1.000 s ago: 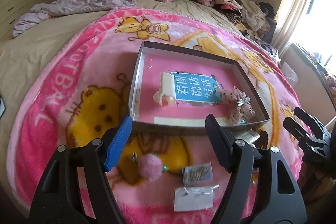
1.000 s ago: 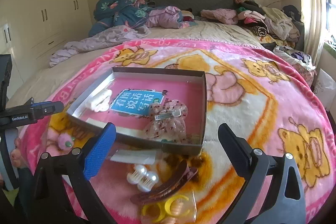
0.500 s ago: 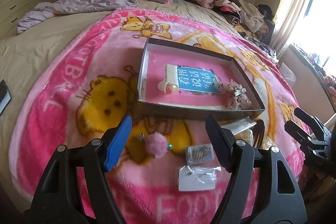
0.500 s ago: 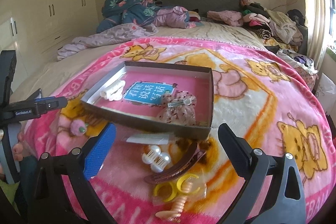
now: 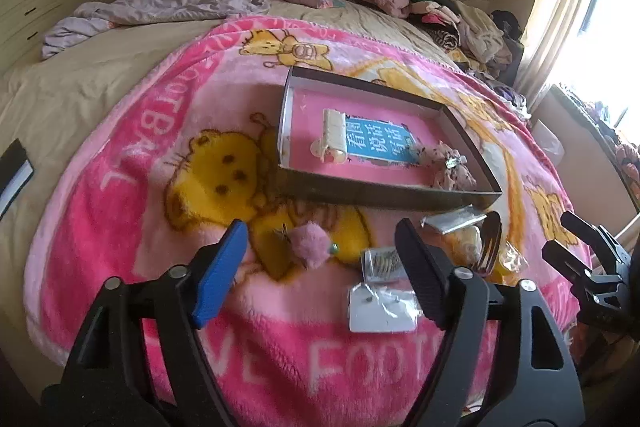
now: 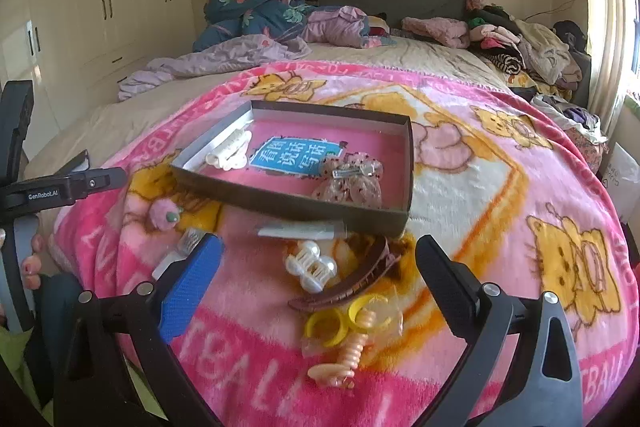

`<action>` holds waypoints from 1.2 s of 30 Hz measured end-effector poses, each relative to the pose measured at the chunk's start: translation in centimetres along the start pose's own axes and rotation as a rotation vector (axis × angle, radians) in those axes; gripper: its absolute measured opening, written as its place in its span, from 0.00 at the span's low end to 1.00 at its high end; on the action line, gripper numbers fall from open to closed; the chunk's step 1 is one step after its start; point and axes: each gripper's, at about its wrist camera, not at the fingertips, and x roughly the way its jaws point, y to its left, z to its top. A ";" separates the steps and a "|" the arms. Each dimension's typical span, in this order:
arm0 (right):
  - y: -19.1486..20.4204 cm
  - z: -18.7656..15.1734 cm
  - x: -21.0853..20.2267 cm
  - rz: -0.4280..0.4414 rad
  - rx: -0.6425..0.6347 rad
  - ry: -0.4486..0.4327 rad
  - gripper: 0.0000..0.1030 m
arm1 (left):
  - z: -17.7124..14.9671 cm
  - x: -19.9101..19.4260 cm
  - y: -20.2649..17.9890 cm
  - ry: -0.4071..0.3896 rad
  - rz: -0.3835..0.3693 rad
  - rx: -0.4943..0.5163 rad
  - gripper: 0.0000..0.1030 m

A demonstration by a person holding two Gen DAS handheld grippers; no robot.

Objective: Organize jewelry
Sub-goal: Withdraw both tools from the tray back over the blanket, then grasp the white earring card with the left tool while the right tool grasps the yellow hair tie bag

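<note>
Left wrist: tool [image 5: 320,263] (opening) above pompom [image 5: 310,242].

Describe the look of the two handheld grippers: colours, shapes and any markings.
Both are black frames with round silver screws. The left gripper and the right gripper each have two long, tapered jaws: one faced with a textured blue pad, the other with a ribbed black pad. The right wrist view shows white "GenRobot.AI" lettering on the left gripper's body.

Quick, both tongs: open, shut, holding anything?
Left tongs: opening, nothing between them.
Right tongs: open, empty.
</note>
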 end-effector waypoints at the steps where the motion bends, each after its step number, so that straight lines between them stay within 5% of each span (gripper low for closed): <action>1: 0.0 -0.2 -0.1 -0.001 -0.001 0.002 0.92 | -0.2 0.0 -0.1 0.001 0.000 0.003 0.66; 36: -3.8 -6.1 0.4 -0.034 0.075 0.109 0.92 | -6.0 2.8 -4.8 0.129 0.000 0.114 0.73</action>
